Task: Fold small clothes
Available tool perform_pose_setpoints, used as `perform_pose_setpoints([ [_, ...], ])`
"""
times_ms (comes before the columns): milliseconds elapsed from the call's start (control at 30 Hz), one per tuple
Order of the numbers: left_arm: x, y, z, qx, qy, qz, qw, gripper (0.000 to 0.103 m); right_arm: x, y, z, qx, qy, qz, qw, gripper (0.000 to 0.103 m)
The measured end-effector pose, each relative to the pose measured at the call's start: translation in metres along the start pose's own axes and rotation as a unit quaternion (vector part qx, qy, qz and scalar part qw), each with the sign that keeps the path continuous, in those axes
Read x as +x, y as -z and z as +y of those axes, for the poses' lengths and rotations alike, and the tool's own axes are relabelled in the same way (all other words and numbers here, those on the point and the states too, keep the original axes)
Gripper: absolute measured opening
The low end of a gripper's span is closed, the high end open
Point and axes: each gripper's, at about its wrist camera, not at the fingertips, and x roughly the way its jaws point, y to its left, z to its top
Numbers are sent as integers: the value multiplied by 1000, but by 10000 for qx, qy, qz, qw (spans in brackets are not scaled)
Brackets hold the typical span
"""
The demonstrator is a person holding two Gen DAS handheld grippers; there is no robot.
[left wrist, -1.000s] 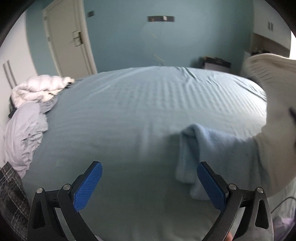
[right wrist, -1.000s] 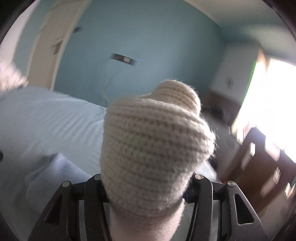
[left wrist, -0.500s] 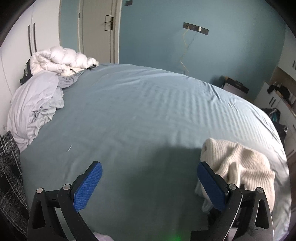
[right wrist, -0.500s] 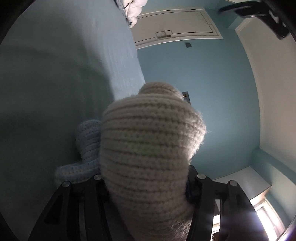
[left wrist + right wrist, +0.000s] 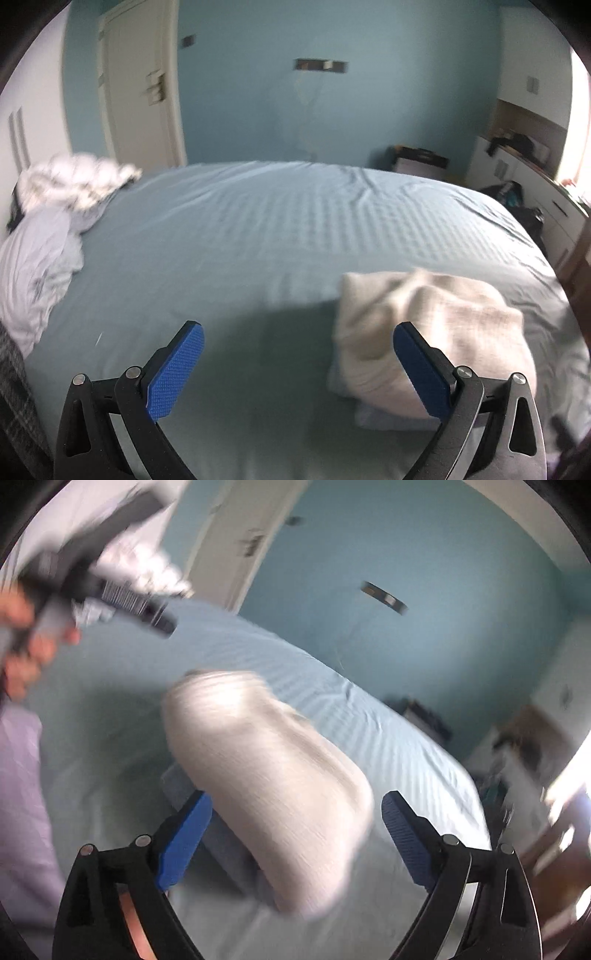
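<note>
The right gripper [image 5: 295,834], jaws opening wide, has the cream knit garment [image 5: 266,786] between its pads but ungripped; its long axis runs upper left to lower right over a blue knit piece [image 5: 221,845] on the bed [image 5: 388,738]. The left gripper [image 5: 295,369] gapes empty

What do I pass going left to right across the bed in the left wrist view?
Crumpled pale bedding at the left edge → bare blue sheet → cream knit garment lying on a light blue folded piece → dark clutter by the drawers off the bed's right side.
</note>
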Motion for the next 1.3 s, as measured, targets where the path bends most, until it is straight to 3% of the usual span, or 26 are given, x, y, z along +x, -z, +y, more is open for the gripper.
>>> perform_pose_setpoints([
  [100, 7, -1, -36, 456, 225, -79, 9987, 103, -10, 29, -29, 783, 271, 62, 9965, 100],
  [133, 12, 0, -45, 578, 290, -81, 9979, 103, -6, 41, -43, 1250, 217, 124, 9918, 100],
  [167, 21, 2, -56, 691, 308, -20, 9971, 103, -1, 36, -31, 1570, 135, 199, 9873, 100],
  [233, 47, 10, -73, 853, 366, 302, 9952, 103, 20, 35, -32, 2187, -111, 382, 9750, 100],
  [333, 88, 36, -90, 1063, -95, 582, 9926, 103, 42, 52, -46, 2830, -417, 744, 9553, 100],
  [433, 91, 40, -88, 787, -190, 479, 9956, 103, 44, 60, -53, 3164, -584, 913, 9424, 100],
  [500, 88, 39, -93, 931, -369, 482, 9938, 103, 43, 61, -56, 3391, -593, 910, 9345, 100],
  [600, 82, 42, -100, 1152, -560, 424, 9909, 103, 44, 55, -48, 3471, -726, 777, 9318, 100],
  [700, 78, 46, -102, 1142, -555, 420, 9910, 103, 50, 42, -27, 3190, -908, 724, 9406, 100],
  [767, 79, 46, -102, 1068, -516, 486, 9917, 103, 66, 39, -11, 2890, -897, 1016, 9477, 99],
  [900, 78, 51, -103, 1086, -479, 515, 9916, 103, 80, 59, -6, 3064, -1003, 1189, 9391, 101],
  [1000, 77, 52, -112, 1245, -551, 479, 9895, 103, 80, 66, 6, 2642, -786, 1293, 9525, 101],
  [1100, 75, 52, -113, 1258, -646, 481, 9888, 103, 69, 62, 12, 2536, -576, 1249, 9575, 101],
  [1133, 74, 52, -113, 1224, -642, 473, 9893, 103, 68, 62, 10, 2568, -572, 1226, 9569, 101],
  [1300, 78, 49, -101, 868, -483, 581, 9934, 103, 40, 60, -17, 3466, -1030, 818, 9287, 102],
])
